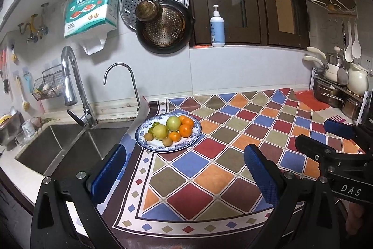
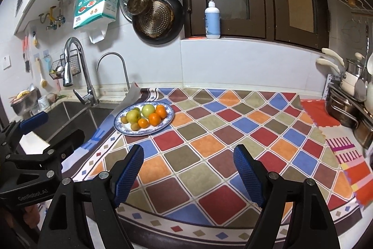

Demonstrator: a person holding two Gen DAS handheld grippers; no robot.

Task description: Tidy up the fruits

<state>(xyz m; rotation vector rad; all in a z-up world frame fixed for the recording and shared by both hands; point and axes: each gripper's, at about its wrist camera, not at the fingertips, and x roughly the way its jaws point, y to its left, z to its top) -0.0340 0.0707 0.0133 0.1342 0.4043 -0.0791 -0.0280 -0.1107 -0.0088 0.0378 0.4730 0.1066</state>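
both tongs hang nearest, low over the near edge of the bench. left tongs gape wide with nothing between the blue pads; right tongs stand apart too, a little narrower, also empty. at the far left sits the steel sink. just right of it, on the chequered cloth, the blue-rimmed plate holds the fruits, green ones and oranges heaped together, well apart from both tongs. at the far right stand stacked pots.

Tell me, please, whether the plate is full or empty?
Full: the plate holds green apples, oranges and small kiwis.
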